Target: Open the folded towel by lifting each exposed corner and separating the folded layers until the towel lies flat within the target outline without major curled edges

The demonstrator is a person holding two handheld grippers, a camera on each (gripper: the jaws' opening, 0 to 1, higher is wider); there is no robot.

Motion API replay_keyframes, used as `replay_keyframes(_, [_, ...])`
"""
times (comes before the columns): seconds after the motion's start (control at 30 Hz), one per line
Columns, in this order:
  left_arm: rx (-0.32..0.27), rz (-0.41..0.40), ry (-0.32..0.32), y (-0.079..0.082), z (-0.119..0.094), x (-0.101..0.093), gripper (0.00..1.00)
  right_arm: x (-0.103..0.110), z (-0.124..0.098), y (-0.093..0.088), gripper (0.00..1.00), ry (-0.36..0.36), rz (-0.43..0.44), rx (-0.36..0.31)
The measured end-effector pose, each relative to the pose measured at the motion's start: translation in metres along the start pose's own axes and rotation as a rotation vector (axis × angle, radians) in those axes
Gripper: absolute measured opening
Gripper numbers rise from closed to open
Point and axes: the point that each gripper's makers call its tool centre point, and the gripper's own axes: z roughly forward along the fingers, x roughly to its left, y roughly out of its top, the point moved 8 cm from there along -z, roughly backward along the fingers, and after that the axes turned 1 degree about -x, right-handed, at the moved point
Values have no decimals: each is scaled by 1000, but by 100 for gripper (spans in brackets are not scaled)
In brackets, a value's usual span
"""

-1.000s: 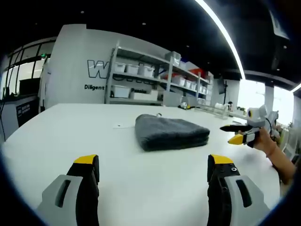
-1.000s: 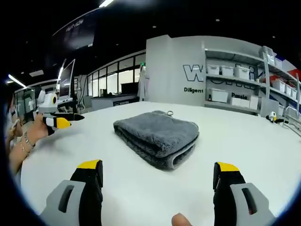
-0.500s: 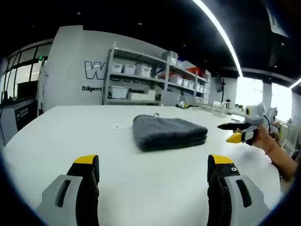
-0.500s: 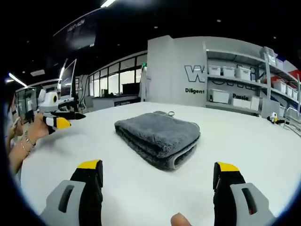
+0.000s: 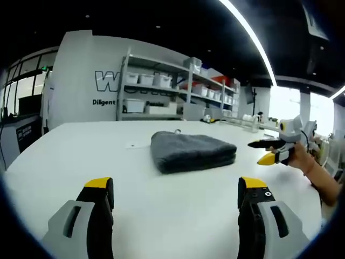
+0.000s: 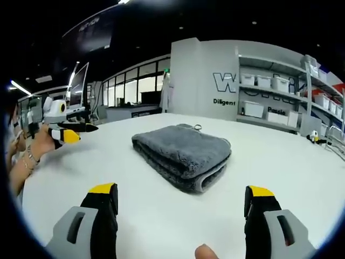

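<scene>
Towel [image 5: 192,152], grey, folded, lies on your white table [image 5: 81,156] well ahead of both fingertip pairs. Your left gripper [image 5: 175,189] and right gripper [image 6: 182,194] hold their jaws wide apart, empty.

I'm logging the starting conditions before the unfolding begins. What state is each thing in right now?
towel: folded in layers, lying on the table, untouched.
left hand-held gripper: open, holding nothing, short of the towel.
right hand-held gripper: open, holding nothing, short of the towel.
table: white; I can't make out a target outline on it.
shelves: stocked with white bins.
</scene>
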Motion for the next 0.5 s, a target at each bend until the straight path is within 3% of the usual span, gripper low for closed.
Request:
replay_keyframes(0.1, [-1,-1,-2,0,0,-1,94,4,0,6,98,5,18,-30])
replay_keyframes(0.17, [5,5,-5,0,0,-1,94,12,-1,12,99,35,-21,-38])
replay_keyframes(0.3, [16,13,-2,-1,1,-1,94,18,0,16,99,29,-83,-39])
replay_keyframes(0.5, [25,25,-3,-1,1,-3,94,22,1,17,99,49,-73,-45])
